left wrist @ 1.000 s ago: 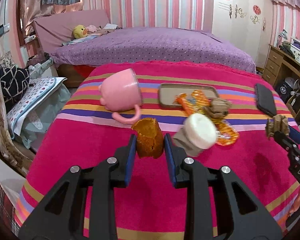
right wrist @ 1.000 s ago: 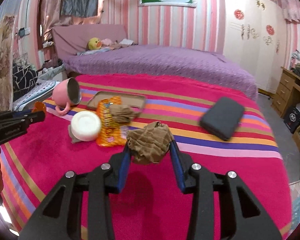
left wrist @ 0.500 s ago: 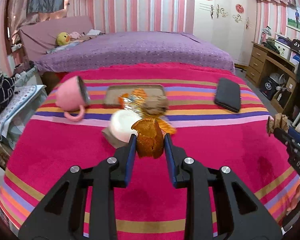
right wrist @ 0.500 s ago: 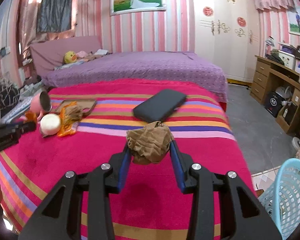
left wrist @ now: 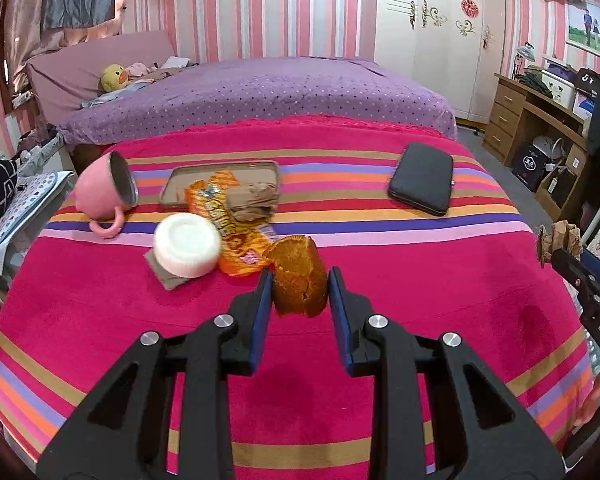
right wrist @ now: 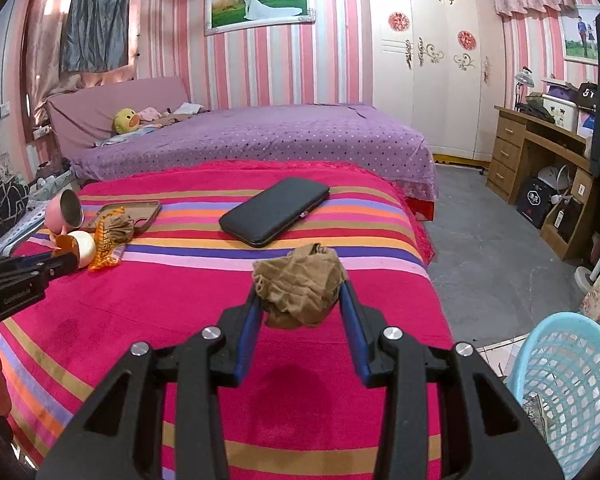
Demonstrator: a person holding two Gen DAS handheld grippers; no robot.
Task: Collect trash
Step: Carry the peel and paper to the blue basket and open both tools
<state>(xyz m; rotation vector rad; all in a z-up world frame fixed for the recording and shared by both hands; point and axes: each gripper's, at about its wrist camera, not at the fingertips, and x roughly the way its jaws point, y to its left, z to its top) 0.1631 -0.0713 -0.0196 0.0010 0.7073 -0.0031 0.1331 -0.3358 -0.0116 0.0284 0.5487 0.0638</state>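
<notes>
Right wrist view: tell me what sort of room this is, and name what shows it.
A home bedroom, most likely. A bed with a purple spotted cover fills the middle, a tall white wardrobe lines the back wall, and a wooden desk with drawers stands at the right.

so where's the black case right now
The black case lies flat on the striped blanket, on its right half toward the far edge, well apart from the tray and orange wrapper at left.
</notes>
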